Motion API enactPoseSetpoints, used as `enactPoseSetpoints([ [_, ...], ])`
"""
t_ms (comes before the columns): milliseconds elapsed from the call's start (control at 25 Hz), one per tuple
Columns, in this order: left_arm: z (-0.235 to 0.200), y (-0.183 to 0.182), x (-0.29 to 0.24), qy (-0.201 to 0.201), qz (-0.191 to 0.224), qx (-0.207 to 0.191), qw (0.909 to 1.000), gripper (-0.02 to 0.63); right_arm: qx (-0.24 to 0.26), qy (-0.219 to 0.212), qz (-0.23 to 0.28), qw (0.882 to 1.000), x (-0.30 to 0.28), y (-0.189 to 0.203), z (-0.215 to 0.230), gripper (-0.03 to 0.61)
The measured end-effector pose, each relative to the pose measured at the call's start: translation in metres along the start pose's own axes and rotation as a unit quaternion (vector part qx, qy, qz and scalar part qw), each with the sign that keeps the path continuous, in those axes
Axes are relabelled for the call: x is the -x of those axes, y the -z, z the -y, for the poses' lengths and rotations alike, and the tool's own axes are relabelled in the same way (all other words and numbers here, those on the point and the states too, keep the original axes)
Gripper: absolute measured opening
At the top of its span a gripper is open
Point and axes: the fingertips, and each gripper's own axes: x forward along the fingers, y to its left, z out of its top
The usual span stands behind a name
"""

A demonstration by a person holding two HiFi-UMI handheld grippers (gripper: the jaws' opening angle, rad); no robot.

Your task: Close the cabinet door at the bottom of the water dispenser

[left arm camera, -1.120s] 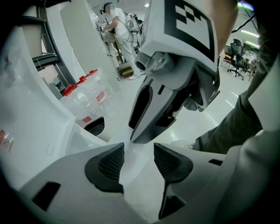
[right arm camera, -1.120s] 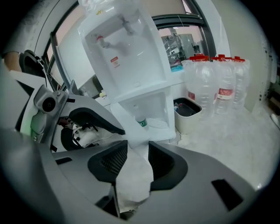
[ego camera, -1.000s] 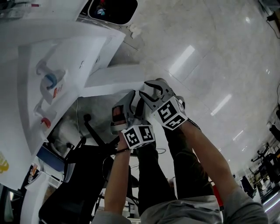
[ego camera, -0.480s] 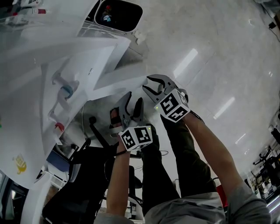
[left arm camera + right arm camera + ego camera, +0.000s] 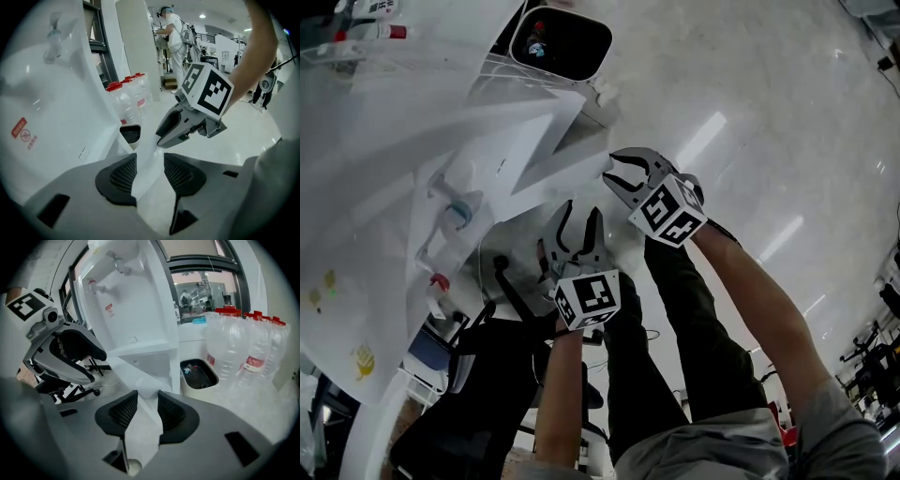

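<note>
The white water dispenser [image 5: 422,159] [image 5: 136,301] [image 5: 47,117] stands at the left, with its bottom cabinet door [image 5: 558,155] [image 5: 140,376] [image 5: 143,154] swung partly out. My right gripper [image 5: 617,173] [image 5: 147,399] has the door's free edge deep between its jaws; they are closing, and both pads sit against the panel. My left gripper [image 5: 581,214] [image 5: 150,161] is just below and beside it. Its jaws are closing, the door's edge shows in the gap, and I see no pad pressing on it.
A dark-lined waste bin [image 5: 562,42] [image 5: 199,373] sits on the floor beside the dispenser. Large water bottles [image 5: 243,348] [image 5: 126,98] with red caps stand behind it. A black office chair [image 5: 478,375] is at the lower left. A person in white [image 5: 173,42] stands far off.
The door has swung in toward the dispenser and looks narrower. Both grippers have moved up the head view with it, and the left one has rolled.
</note>
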Motion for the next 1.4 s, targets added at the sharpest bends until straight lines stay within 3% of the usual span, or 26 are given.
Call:
enactPoseSetpoints([
  [360, -0.019, -0.015, -0.002, -0.030, 0.018, 0.017, 0.9992, 0.113, 0.036, -0.035, 0.007, 0.999, -0.017, -0.026, 0.027, 0.137],
  [640, -0.036, -0.015, 0.004, -0.061, 0.023, 0.029, 0.9975, 0.051, 0.044, -0.038, 0.027, 0.998, -0.036, -0.052, 0.048, 0.126],
  [920, -0.040, -0.017, 0.004, -0.070, 0.019, 0.019, 0.9972, 0.018, 0.062, -0.038, 0.035, 0.997, -0.052, -0.073, 0.062, 0.109],
  [1400, -0.040, -0.018, 0.008, -0.057, 0.025, 0.011, 0.9980, 0.017, 0.079, -0.036, 0.037, 0.996, -0.071, -0.097, 0.073, 0.101],
])
